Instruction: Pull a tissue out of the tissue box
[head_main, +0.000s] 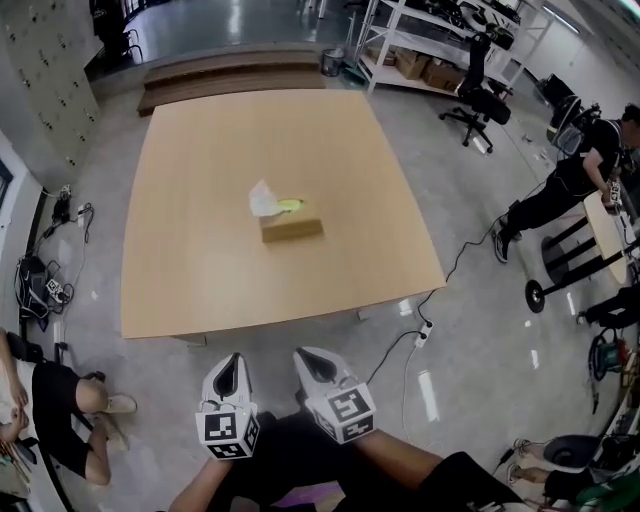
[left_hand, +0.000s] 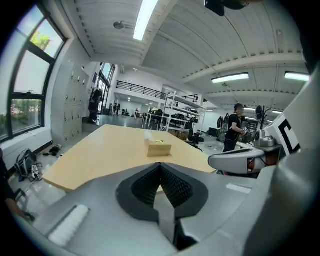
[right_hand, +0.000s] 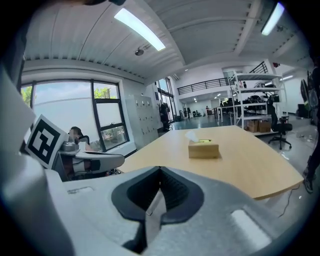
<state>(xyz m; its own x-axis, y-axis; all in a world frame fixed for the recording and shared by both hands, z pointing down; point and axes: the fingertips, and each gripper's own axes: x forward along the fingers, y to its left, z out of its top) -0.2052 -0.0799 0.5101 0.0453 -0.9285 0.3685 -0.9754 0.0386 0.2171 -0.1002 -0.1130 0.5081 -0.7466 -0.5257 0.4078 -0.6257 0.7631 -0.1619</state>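
Note:
A tan tissue box (head_main: 291, 229) sits near the middle of a large wooden table (head_main: 200, 280), with a white tissue (head_main: 264, 199) sticking up from its yellow-rimmed slot. The box also shows far ahead in the left gripper view (left_hand: 159, 148) and in the right gripper view (right_hand: 203, 149). My left gripper (head_main: 232, 369) and right gripper (head_main: 312, 362) hover side by side off the table's near edge, well short of the box. Both have their jaws shut with nothing between them (left_hand: 160, 168) (right_hand: 160, 171).
A cable and power strip (head_main: 424, 330) lie on the floor by the table's right corner. A person in black (head_main: 570, 180) sits at the right beside an office chair (head_main: 480, 100). Another person (head_main: 50, 400) sits on the floor at the left. Shelving (head_main: 430, 50) stands behind.

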